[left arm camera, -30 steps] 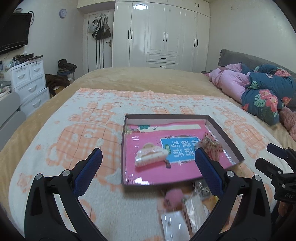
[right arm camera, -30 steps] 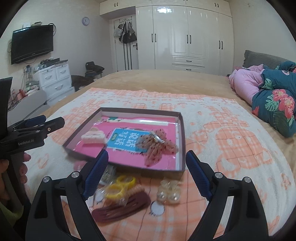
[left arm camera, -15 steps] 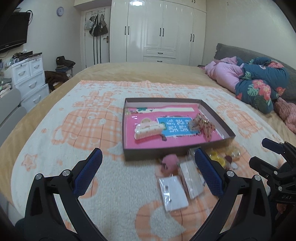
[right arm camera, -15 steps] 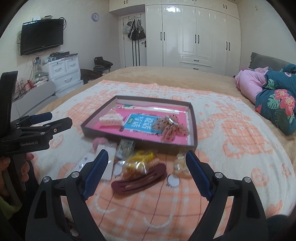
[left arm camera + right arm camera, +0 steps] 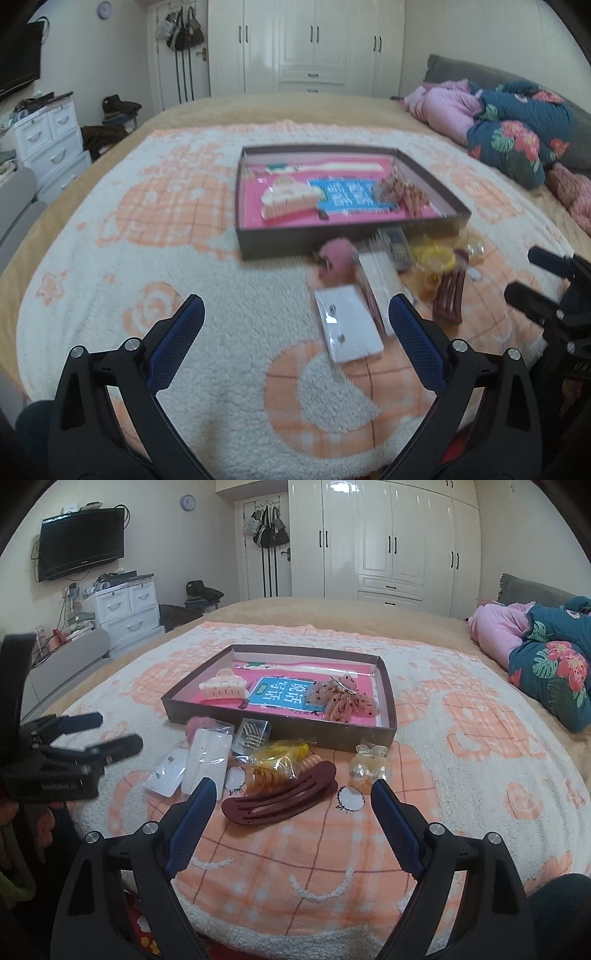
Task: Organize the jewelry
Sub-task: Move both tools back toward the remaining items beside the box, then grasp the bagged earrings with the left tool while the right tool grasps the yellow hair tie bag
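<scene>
Both grippers, left (image 5: 295, 321) and right (image 5: 291, 805), gaped empty; hovered short of clips (image 5: 280, 799) strewn ahead, tray (image 5: 280, 725) beyond for sorting.

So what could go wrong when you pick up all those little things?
The small plastic packets overlap in a tight pile beside the yellow hair ties, so the open right gripper might catch two together. The maroon hair clip lies flat on fluffy blanket; fingertips could snag the pile.
</scene>
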`<state>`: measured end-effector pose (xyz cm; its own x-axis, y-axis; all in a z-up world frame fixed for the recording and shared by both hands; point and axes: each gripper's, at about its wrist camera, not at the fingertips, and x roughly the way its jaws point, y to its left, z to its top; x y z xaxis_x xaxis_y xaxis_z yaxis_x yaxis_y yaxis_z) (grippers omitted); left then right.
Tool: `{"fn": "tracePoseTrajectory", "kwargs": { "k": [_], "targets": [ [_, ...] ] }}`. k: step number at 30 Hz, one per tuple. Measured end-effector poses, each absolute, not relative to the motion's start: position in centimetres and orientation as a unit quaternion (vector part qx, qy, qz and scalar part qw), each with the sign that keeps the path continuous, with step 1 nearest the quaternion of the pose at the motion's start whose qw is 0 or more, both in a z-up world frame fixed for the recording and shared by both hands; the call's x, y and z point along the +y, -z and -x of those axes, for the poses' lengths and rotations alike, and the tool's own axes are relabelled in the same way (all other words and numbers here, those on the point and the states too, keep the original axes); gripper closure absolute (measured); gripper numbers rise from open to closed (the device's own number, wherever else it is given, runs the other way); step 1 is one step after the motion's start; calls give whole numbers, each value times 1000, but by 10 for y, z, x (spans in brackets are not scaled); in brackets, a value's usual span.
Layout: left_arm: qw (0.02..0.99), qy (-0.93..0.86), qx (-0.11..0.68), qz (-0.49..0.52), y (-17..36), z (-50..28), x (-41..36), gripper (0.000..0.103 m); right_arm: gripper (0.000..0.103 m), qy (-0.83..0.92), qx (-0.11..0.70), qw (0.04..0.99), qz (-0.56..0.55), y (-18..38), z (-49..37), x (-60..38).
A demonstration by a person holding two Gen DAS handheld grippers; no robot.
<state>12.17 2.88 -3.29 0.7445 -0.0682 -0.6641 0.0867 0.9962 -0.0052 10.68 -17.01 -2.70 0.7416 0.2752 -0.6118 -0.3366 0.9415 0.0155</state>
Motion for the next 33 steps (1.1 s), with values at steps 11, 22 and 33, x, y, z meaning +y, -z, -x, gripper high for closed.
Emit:
{"fn": "tracePoseTrajectory", "kwargs": {
  "k": [11,22,33],
  "targets": [
    [915,84,395,-21,62,-133,13,25,20,-157,329,930,42,38,-126,-174],
    [900,109,421,5,77,-144,11,61,20,-173,354,919,32,50,-159,-158],
    [897,111,428,-3,81,-144,8,75,36,-192,373,907,35,65,-187,-139]
  ]
}}
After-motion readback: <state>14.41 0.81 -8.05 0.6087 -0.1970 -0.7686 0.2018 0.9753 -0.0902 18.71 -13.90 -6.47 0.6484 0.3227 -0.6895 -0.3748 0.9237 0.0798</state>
